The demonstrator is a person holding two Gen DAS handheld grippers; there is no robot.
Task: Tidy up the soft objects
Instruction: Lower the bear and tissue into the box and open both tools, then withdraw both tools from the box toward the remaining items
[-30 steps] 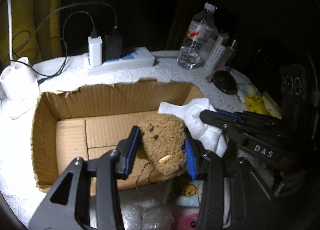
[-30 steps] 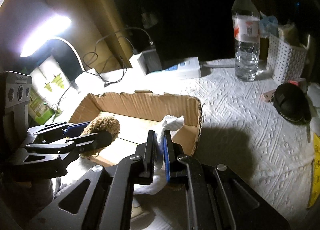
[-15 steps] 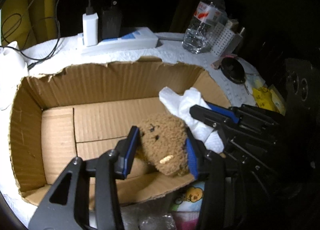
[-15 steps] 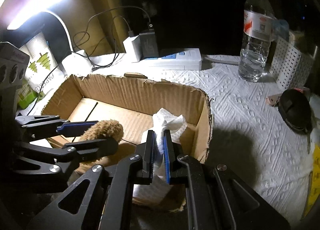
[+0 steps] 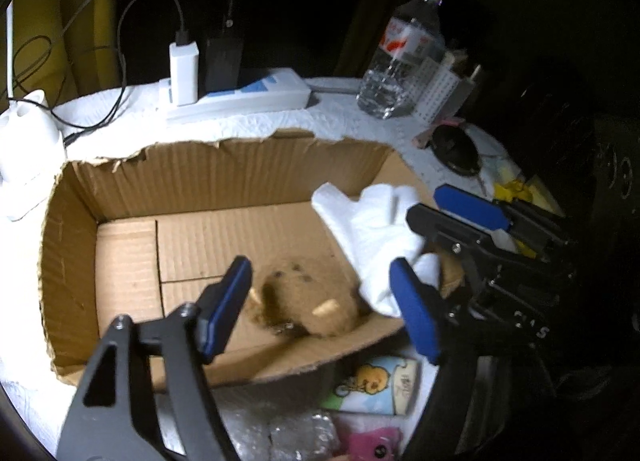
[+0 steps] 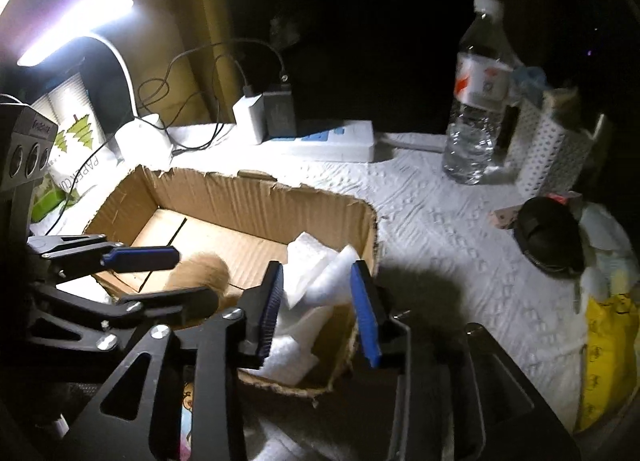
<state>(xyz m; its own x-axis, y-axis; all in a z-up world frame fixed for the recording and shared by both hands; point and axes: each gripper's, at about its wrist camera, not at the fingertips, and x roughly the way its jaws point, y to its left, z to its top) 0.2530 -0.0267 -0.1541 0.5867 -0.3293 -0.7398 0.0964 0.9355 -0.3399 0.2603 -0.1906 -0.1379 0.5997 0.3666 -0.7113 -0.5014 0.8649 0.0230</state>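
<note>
An open cardboard box lies on a white cloth. A brown plush bear rests on the box floor near its front wall. My left gripper straddles the bear with jaws opening, pads off it. A white cloth is slumped in the box's right corner. My right gripper hangs over that cloth, its jaws opening too, and the blue pads stand clear of the fabric.
A power strip with chargers and a water bottle stand behind the box. A black round object and yellow bag lie right. Small printed packs sit below the box front. A lamp glows left.
Both grippers opened. The bear dropped from the left pads onto the box floor, and the white cloth slipped free of the right pads into the box corner.
</note>
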